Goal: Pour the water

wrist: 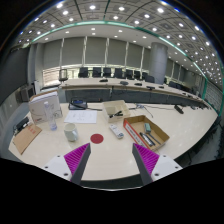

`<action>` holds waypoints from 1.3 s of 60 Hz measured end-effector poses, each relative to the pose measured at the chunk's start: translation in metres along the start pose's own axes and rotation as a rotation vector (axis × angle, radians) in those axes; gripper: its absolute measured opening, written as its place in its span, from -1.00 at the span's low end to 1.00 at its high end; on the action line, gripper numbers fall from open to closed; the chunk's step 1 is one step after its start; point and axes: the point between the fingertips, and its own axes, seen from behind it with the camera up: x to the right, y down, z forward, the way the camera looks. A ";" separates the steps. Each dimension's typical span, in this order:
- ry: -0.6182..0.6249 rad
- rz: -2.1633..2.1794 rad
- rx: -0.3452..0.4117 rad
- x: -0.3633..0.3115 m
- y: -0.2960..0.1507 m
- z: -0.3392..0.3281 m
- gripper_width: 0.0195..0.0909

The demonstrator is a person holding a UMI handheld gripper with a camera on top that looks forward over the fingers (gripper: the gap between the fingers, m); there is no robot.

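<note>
My gripper is open above the pale table, with nothing between its magenta pads. Just ahead of the fingers a small red disc lies flat on the table. Beyond the left finger stands a small pale cup-like container. Whether it holds anything cannot be seen from here.
A white boxy appliance stands left of the container, with a flat cardboard piece in front of it. An open cardboard box sits beyond the right finger. Papers and a white box lie farther back, and chairs line the far side.
</note>
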 end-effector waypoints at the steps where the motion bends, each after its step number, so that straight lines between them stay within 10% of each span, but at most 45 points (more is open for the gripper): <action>1: -0.003 0.001 -0.002 -0.001 0.001 0.000 0.85; 44: -0.259 -0.053 0.038 -0.298 -0.004 0.090 0.87; 78: -0.121 -0.032 0.200 -0.463 -0.058 0.338 0.69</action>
